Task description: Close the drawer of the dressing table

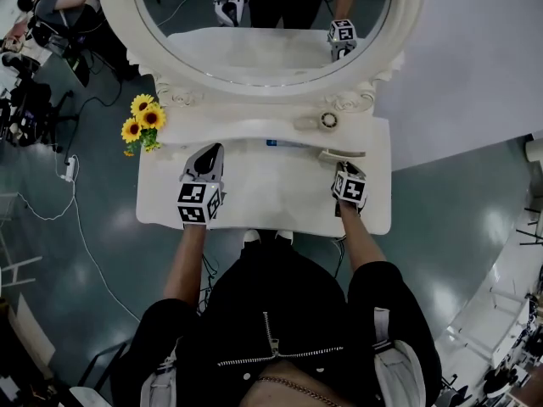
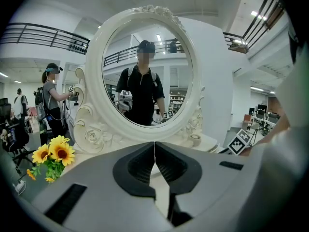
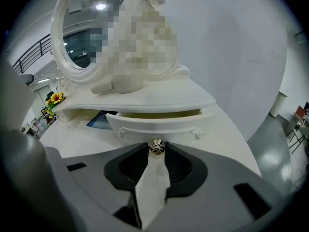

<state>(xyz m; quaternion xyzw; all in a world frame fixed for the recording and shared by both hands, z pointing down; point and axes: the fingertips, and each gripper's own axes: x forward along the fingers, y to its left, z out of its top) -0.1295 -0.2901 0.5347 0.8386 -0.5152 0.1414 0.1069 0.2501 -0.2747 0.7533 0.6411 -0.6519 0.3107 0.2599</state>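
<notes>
The white dressing table [image 1: 271, 189] has a small curved drawer [image 3: 159, 123] under its raised shelf, pulled out a little so a gap shows above its front. My right gripper [image 3: 156, 152] is shut on the drawer's small metal knob [image 3: 156, 146], which sits between its fingertips. In the head view the right gripper [image 1: 345, 169] is at the drawer [image 1: 342, 153] on the table's right side. My left gripper [image 1: 213, 153] hovers over the left of the tabletop; its jaws [image 2: 154, 151] are shut with nothing in them.
An oval mirror [image 1: 263, 24] in an ornate frame rises behind the shelf. Sunflowers [image 1: 142, 124] stand at the table's left end. A blue flat item [image 3: 99, 121] lies under the shelf, left of the drawer. A round dish [image 1: 329, 119] sits on the shelf. Cables cross the floor at left.
</notes>
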